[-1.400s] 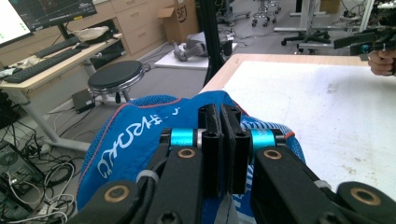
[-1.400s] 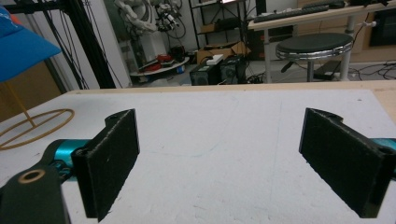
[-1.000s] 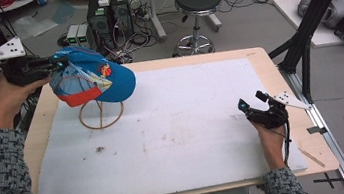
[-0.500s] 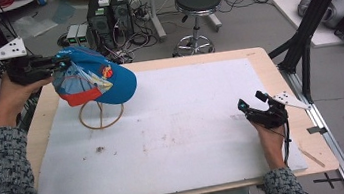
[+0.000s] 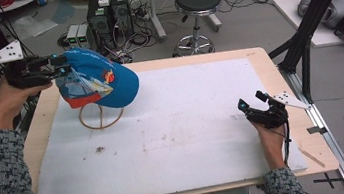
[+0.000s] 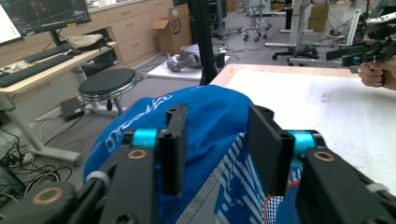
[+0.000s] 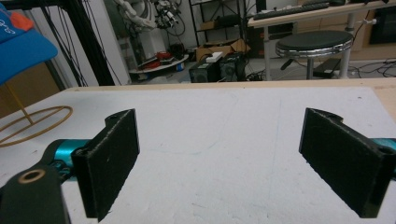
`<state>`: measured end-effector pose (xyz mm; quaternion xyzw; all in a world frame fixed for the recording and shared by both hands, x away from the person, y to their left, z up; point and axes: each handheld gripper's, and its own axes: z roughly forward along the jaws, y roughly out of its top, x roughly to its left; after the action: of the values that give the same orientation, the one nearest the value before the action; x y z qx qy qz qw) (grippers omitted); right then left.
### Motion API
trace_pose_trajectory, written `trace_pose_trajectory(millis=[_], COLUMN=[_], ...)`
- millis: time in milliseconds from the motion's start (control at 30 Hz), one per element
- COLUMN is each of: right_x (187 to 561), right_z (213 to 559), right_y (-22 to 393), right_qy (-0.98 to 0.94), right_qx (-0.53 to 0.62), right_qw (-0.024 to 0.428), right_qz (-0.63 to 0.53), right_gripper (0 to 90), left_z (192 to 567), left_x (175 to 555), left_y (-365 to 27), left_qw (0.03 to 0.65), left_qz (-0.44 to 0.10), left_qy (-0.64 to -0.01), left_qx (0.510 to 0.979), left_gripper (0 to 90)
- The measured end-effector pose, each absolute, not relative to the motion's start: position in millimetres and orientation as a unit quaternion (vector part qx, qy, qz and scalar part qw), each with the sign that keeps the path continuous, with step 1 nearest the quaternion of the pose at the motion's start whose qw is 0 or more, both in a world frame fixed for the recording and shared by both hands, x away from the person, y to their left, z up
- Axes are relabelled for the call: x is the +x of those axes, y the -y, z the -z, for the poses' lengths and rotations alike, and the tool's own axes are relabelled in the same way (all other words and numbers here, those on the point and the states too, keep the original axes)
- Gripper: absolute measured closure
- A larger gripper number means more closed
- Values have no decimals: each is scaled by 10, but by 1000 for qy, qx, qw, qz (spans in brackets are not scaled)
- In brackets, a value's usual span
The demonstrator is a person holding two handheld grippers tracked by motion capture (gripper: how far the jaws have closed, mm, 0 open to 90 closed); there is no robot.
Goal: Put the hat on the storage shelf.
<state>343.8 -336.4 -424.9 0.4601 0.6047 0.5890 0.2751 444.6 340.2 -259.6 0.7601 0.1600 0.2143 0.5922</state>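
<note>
Here the left gripper point(image 5: 57, 66) hovers over the far left corner of the white-covered wooden table point(image 5: 191, 140), level with the back of a bright blue baseball cap with a red underside and a small badge on its crown point(image 5: 100, 83). In the left gripper view its jaws stand a moderate way apart with the cap's blue fabric point(image 6: 212, 116) bulging up between them; the pads point(image 6: 266, 149) flank the cloth, but whether they actually press on it cannot be told. The cap sits perched on a thin wooden wire stand with a round hoop base point(image 5: 101, 119), its brim pointing toward the table's middle, raised clear of the white surface.

The right gripper point(image 5: 252, 109) rests low near the table's right edge, well apart from the cap, held in the person's hand point(image 5: 268, 132). In the right gripper view its jaws are spread wide with nothing between them but bare white tabletop; the hoop base point(image 7: 32, 122) and a corner of the cap point(image 7: 23, 46) appear far off at the left.
</note>
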Motion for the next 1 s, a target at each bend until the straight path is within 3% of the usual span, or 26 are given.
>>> trace_pose_trajectory(millis=[500, 1000], right_x=[3441, 3449], right_z=[4248, 4248], right_y=[3368, 3364], right_qy=[-604, -599], right_qx=[459, 460], right_qw=[277, 275], right_qz=[-589, -595], right_gripper=[113, 113], left_z=[2598, 2757], left_x=[4210, 3761], left_y=[-3398, -3416], left_qw=[587, 592], left_qz=[-245, -293], left_qy=[-193, -242], left_qx=[747, 711], left_gripper=[412, 345])
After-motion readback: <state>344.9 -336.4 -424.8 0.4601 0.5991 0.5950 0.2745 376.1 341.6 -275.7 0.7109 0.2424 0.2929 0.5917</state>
